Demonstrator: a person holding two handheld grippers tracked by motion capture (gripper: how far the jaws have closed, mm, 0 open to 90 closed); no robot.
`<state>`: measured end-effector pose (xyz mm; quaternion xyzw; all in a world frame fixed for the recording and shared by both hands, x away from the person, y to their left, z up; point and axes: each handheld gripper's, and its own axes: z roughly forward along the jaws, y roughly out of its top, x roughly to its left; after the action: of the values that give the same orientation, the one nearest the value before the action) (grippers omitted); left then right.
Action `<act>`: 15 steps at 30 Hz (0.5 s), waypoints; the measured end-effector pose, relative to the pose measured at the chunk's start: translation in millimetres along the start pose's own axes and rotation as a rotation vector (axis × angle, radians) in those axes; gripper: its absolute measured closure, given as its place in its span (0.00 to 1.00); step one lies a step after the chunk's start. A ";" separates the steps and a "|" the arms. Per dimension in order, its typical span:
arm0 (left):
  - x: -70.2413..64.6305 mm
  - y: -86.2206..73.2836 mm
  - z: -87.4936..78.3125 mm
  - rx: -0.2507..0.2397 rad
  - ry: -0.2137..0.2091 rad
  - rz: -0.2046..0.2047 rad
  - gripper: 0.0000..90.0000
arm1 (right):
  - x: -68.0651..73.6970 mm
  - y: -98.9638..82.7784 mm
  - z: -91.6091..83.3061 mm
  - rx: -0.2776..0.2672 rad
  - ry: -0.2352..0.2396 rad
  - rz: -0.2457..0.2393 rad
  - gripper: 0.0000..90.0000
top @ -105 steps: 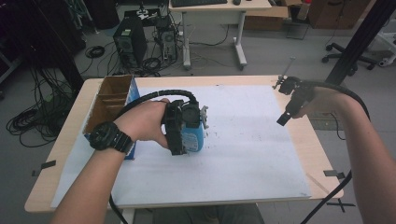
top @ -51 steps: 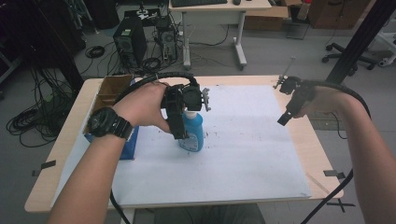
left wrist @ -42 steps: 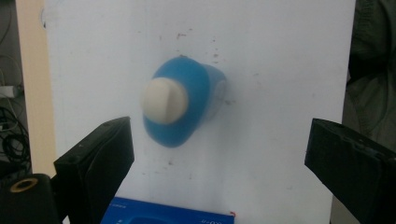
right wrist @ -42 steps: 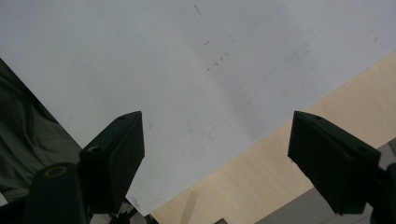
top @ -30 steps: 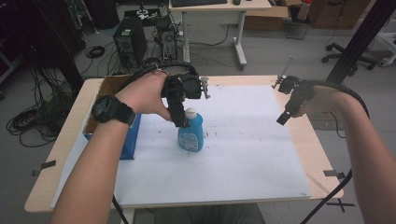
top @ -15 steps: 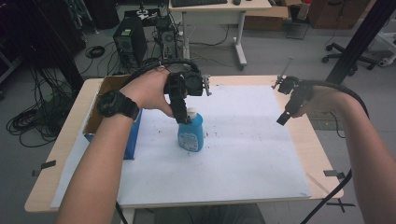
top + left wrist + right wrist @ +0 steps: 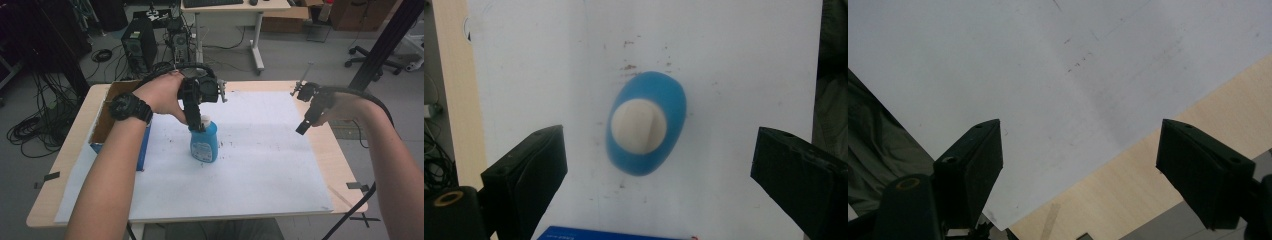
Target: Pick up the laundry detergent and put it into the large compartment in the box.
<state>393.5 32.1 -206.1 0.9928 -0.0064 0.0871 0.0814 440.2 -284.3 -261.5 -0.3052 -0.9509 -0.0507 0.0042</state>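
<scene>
One blue bottle point(image 7: 204, 144) with a white cap point(image 7: 639, 126), standing upright on the white sheet point(image 7: 260, 165) left of the sheet's middle, just right of the cardboard box point(image 7: 107, 120). A pale label on the bottle's front, print too small to read. Seen from straight above in the left gripper view: oval blue shoulders, round cap in the centre, free of both jaws.

Two grippers. Left gripper point(image 7: 196, 120) poised right above the bottle's cap, pointing down, jaws spread wide and released, nothing between the pads. Right gripper point(image 7: 305, 125) held over the sheet's right edge, well apart from the bottle, jaws likewise spread apart and empty. One black wristwatch point(image 7: 129, 107) on the left wrist. One cable looping from each gripper.

One open cardboard box at the table's left side, with one flat blue item point(image 7: 142, 150) along its right side; white writing on it, illegible.

One wooden table point(image 7: 345, 165), light-coloured, mostly covered by the white sheet; small dark specks scattered over the sheet. Bits of tape at the table's left and right edges.

Beyond: grey floor, one desk point(image 7: 235, 10) with white legs, two computer towers point(image 7: 150, 42) beside it, tangled cables on the floor at left, one office chair point(image 7: 395, 47) at far right, one black post point(image 7: 385, 37) leaning up past the right corner.
</scene>
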 end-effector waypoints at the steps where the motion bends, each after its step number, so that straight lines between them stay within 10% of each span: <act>1: 0.0 0.5 0.9 0.001 -0.003 0.000 0.09 | 0.0 0.2 0.3 0.000 0.002 0.000 0.21; 15: 4.1 2.9 9.3 0.019 -0.012 0.022 0.09 | -1.6 -1.1 3.6 0.002 0.005 0.000 0.21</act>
<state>399.1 27.8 -213.9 0.9940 -0.0171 0.0821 0.0709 440.9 -285.7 -265.3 -0.3050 -0.9510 -0.0504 0.0070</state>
